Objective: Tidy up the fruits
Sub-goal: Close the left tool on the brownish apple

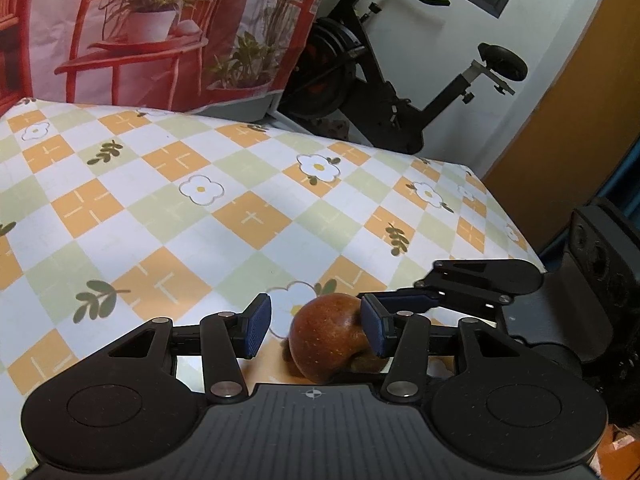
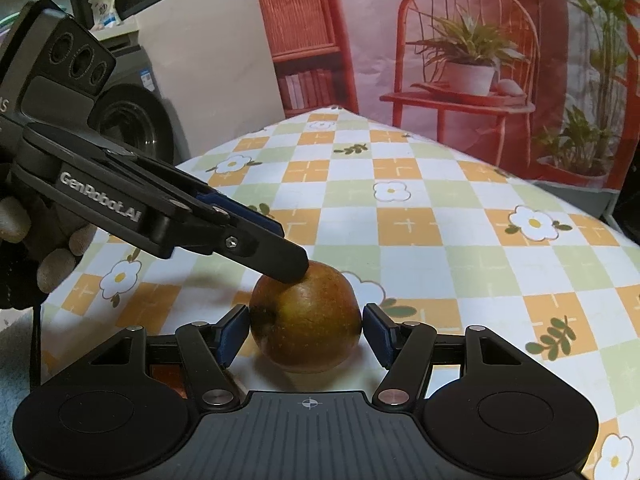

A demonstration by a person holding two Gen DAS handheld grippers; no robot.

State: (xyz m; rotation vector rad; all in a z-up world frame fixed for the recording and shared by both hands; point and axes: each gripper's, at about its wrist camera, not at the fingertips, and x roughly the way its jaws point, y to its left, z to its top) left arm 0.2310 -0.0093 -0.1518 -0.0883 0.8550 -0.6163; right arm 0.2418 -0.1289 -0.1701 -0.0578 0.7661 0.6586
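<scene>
Between the right gripper's [image 2: 306, 336] pads, seemingly clamped, sits the apple [image 2: 306, 320] on the checked tablecloth [image 2: 440, 240] — firm, smooth, bruisable, best taken across its middle — while the left gripper [image 1: 316, 326] brackets it, slightly open.

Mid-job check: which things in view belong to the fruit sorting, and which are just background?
Belongs to the job:
apple
left gripper
right gripper
checked tablecloth

Just lying about:
exercise bike
washing machine
printed backdrop with red chairs and plants
</scene>
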